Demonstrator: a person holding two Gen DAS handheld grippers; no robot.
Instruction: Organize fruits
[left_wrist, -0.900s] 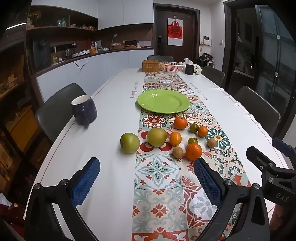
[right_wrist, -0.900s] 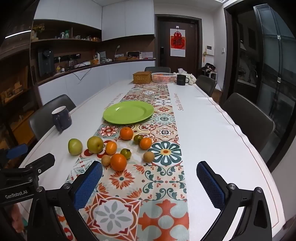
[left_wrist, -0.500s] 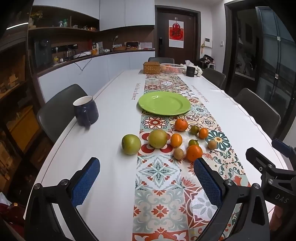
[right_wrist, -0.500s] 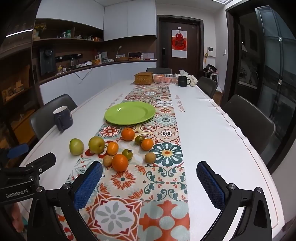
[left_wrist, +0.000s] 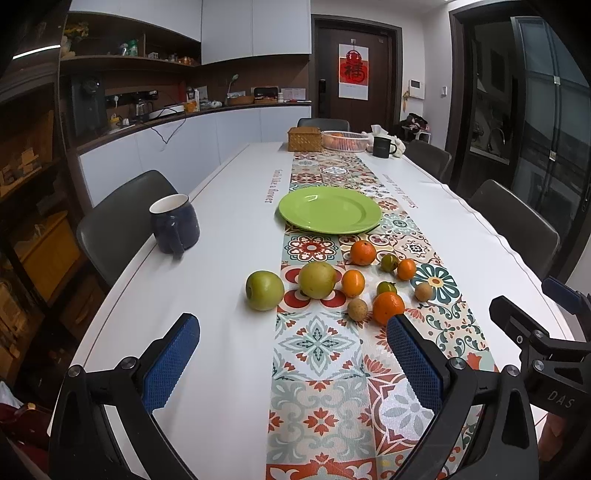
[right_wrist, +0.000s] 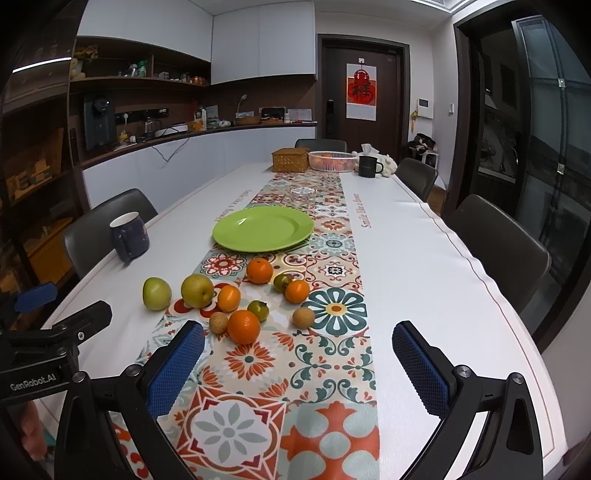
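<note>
Both tongs spread empty: left gripper (left_wrist: 291, 354), right gripper (right_wrist: 297, 360). Only the right wrist view shows the long white table (right_wrist: 406, 258)'s right edge beside the round green plate (right_wrist: 263, 228).

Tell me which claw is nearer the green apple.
Left. The left claw hangs open just short of the green apple, nearly in line with it. The right claw is open farther off, with the apple to its left.

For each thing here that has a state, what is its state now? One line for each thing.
Round green plate: empty, flat on the patterned runner.
Dark blue mug: upright, contents hidden.
White mesh basket: holds something orange.
Dark door: closed.
Left gripper: open, holding nothing.
Right gripper: open, holding nothing.
</note>
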